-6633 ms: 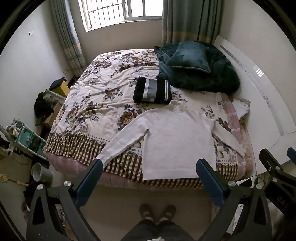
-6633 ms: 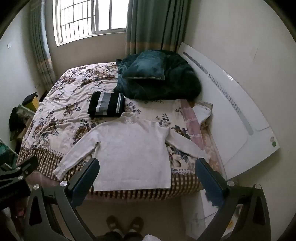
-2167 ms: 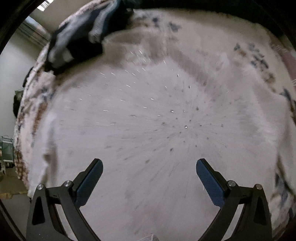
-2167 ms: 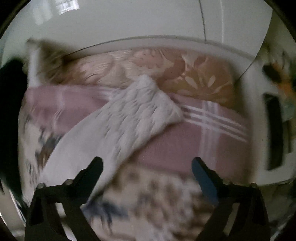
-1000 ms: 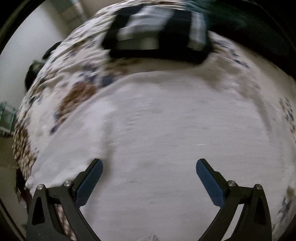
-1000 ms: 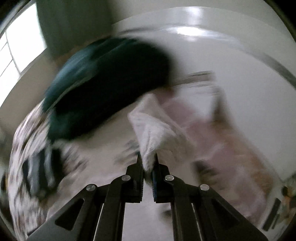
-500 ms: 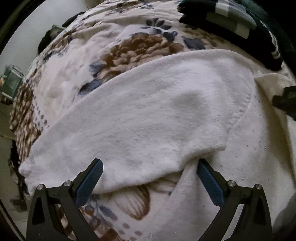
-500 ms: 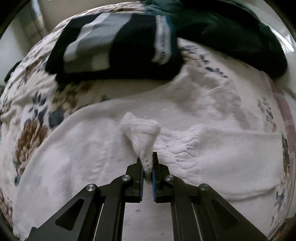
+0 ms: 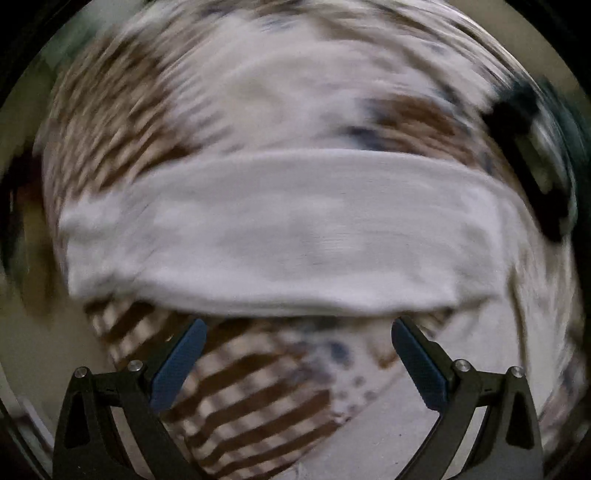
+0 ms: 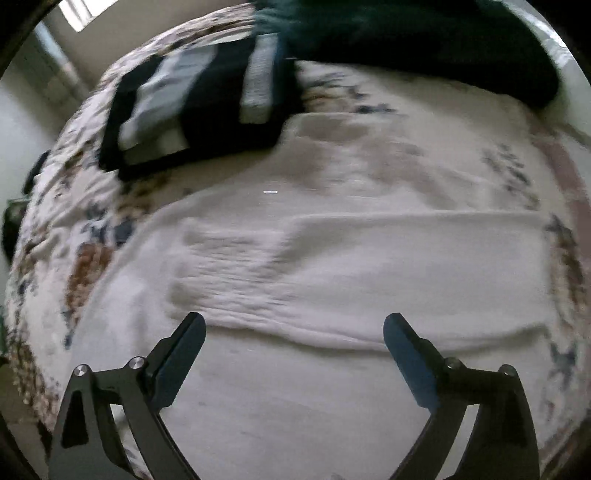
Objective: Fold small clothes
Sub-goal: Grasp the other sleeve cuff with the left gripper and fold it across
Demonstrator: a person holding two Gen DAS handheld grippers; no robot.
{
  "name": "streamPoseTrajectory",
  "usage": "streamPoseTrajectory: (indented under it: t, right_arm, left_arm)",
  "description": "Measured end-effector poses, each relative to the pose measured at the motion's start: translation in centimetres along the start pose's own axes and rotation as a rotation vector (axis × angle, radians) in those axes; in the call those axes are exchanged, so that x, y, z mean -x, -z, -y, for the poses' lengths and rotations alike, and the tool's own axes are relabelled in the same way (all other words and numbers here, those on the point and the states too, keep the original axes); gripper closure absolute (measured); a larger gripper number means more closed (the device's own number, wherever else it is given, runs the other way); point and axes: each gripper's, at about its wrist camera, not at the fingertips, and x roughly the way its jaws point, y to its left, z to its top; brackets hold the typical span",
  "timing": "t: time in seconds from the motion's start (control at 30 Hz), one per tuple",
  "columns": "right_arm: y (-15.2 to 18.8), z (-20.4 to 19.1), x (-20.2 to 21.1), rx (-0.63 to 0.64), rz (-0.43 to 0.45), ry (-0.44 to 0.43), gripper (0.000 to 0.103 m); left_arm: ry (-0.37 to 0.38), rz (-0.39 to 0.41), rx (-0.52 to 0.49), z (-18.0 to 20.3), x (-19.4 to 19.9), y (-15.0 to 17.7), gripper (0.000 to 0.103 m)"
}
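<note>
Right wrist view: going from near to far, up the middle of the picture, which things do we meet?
right gripper, open → white sweater with its sleeve folded across → floral bedspread → dark striped folded garment → dark green bedding

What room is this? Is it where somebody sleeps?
Most likely a bedroom. A white knitted sweater lies spread on a floral bedspread, with a folded black-and-grey striped garment and a dark green quilt behind it, and a window in the far corner.
</note>
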Motion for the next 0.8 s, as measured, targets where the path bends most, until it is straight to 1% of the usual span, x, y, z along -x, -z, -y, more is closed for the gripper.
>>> streamPoseTrajectory:
  t: [0.03,0.07,0.1,0.13,0.17,0.2,0.27,0.3,0.33,0.37,0.4,0.43,0.47,0.5,0.53,0.6,0.63,0.67,0.73,0.77,0.8]
  right_arm:
    - [0.0,0.7,0.2,-0.016,-0.002,0.019,0.005]
    - [0.5,1.4,0.2,-0.040,-0.004,0.034,0.005]
    - [-0.6,3.0,0.3,-0.051,-0.009,0.039,0.005]
    - [-0.6,3.5,0.1,-0.058,-0.009,0.051,0.005]
    - [-0.3,3.7,-0.1,-0.054,-0.008,0.074,0.005]
    - [0.0,3.8,-0.4,-0.050,-0.012,0.098,0.005]
    - [0.2,3.8,-0.7,-0.055,-0.022,0.106,0.005]
    - [0.0,3.7,-0.8,-0.054,-0.027,0.111,0.005]
    - [0.3,3.5,-0.9,-0.052,-0.031,0.111,0.005]
    - [0.4,3.2,-1.1,-0.048,-0.033,0.108,0.005]
    - [0.6,2.9,-1.2,-0.040,-0.038,0.111,0.005]
    - [0.8,2.6,-1.2,-0.032,-0.041,0.117,0.005]
    - [1.0,2.3,-1.1,-0.023,-0.039,0.123,0.005]
    - [1.1,2.0,-0.9,-0.015,-0.036,0.133,0.005]
    - [1.1,1.7,-0.9,-0.001,-0.033,0.155,0.005]
    - [1.0,1.4,-0.9,0.026,-0.029,0.192,0.005]
    - [1.0,1.4,-1.0,0.035,-0.032,0.213,0.005]
    - [1.0,1.5,-1.2,0.039,-0.033,0.252,0.005]
    - [0.8,1.8,-1.3,0.035,-0.032,0.271,0.005]
    - [0.7,2.1,-1.4,0.031,-0.035,0.275,0.004]
    - [0.7,2.4,-1.4,0.024,-0.036,0.274,0.004]
  left_arm:
    - [0.026,-0.020,0.119,-2.8,-0.8,-0.4,0.000]
    - [0.055,-0.034,0.217,-4.7,-1.5,-0.4,0.000]
    - [0.073,-0.041,0.279,-5.8,-2.0,-0.4,0.000]
    - [0.111,-0.051,0.398,-8.0,-3.0,-0.5,0.000]
    - [0.130,-0.051,0.452,-8.6,-3.4,-0.3,0.000]
    - [0.164,-0.034,0.545,-10.0,-4.0,-0.4,0.000]
    - [0.204,0.003,0.660,-11.4,-4.2,-0.6,0.000]
    - [0.218,0.036,0.722,-12.2,-4.2,-0.6,0.004]
    - [0.219,0.073,0.789,-13.0,-4.1,-0.7,0.008]
    - [0.215,0.111,0.850,-13.8,-3.9,-0.9,0.020]
    - [0.211,0.131,0.880,-14.3,-3.7,-1.0,0.037]
    - [0.200,0.166,0.908,-15.0,-3.4,-1.4,0.050]
    - [0.190,0.189,0.910,-15.2,-3.2,-1.8,0.083]
    - [0.178,0.206,0.902,-15.0,-3.0,-2.1,0.093]
    - [0.165,0.229,0.880,-14.9,-2.4,-2.6,0.093]
    - [0.127,0.268,0.802,-14.0,-1.4,-3.6,0.094]
    - [0.102,0.294,0.723,-13.3,-0.6,-4.1,0.094]
    - [0.069,0.324,0.633,-12.3,0.3,-4.6,0.094]
    - [0.021,0.376,0.492,-10.1,1.6,-5.8,0.094]
    - [-0.013,0.411,0.379,-8.1,2.6,-6.2,0.094]
    - [-0.021,0.425,0.325,-7.5,3.0,-6.9,0.094]
